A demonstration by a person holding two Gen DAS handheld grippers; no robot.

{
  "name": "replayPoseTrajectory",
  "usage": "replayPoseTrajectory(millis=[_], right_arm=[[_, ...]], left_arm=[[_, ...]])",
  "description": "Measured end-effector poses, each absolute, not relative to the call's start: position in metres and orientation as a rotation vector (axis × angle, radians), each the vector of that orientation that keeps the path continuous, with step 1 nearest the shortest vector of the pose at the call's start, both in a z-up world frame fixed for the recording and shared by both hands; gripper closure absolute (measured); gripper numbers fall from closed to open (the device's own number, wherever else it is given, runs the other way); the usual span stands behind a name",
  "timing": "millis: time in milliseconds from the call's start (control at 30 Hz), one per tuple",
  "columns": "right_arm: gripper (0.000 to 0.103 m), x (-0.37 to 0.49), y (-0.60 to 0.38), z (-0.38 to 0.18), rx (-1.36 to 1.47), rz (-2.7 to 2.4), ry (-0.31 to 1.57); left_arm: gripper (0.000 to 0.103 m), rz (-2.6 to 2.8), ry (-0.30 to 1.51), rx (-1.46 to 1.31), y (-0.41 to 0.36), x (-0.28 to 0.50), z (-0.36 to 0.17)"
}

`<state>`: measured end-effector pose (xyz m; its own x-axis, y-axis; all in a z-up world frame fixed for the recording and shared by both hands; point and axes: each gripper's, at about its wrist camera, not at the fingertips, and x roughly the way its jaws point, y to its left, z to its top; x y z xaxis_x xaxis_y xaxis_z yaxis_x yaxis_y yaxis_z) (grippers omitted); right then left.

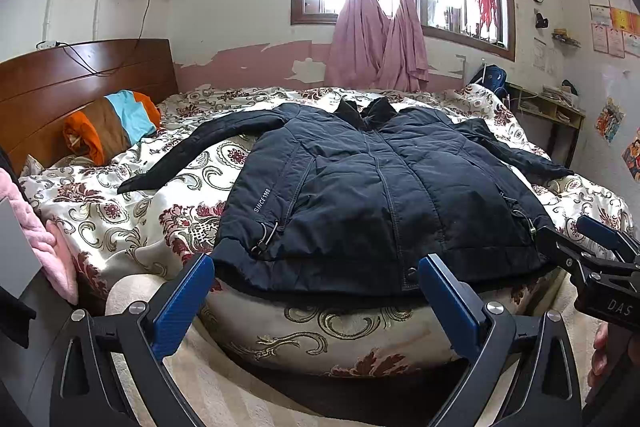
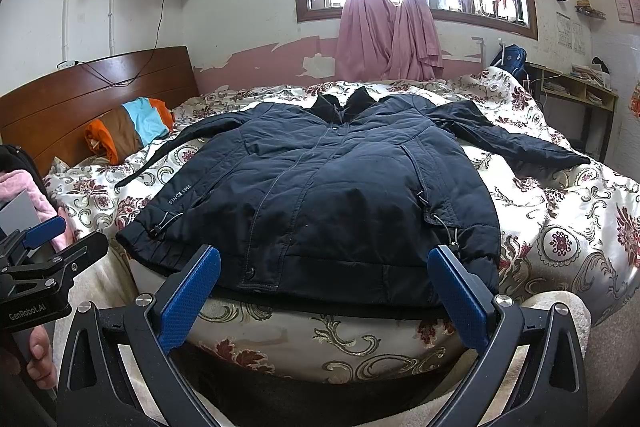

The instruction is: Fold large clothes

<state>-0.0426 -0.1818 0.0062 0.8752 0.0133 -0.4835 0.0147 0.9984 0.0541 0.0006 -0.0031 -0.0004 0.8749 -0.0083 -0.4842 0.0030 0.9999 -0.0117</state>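
Observation:
A dark navy padded jacket [image 1: 360,195] lies flat and face up on the bed, zipped, collar toward the window, both sleeves spread out to the sides. It also shows in the right wrist view [image 2: 320,199]. My left gripper [image 1: 316,267] is open and empty, hovering just in front of the jacket's hem at its left half. My right gripper [image 2: 324,259] is open and empty in front of the hem's right half. The right gripper also shows at the right edge of the left wrist view [image 1: 592,247], and the left gripper shows at the left edge of the right wrist view [image 2: 48,239].
The bed carries a floral cream and red quilt [image 1: 132,211] with a striped orange, brown and blue pillow [image 1: 112,127] by the wooden headboard [image 1: 60,91]. Pink fleece fabric [image 1: 36,227] lies at the left. A small desk [image 1: 552,111] stands at the far right under the window.

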Motion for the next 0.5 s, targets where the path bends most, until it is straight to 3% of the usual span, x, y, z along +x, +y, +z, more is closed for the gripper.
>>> replayPoseTrajectory(millis=[500], right_arm=[[0.001,-0.0432,-0.1802,0.0038,0.058,0.001,0.507]], left_arm=[[0.000,-0.006,0.505,-0.010,-0.0031,0.0005,-0.0004]])
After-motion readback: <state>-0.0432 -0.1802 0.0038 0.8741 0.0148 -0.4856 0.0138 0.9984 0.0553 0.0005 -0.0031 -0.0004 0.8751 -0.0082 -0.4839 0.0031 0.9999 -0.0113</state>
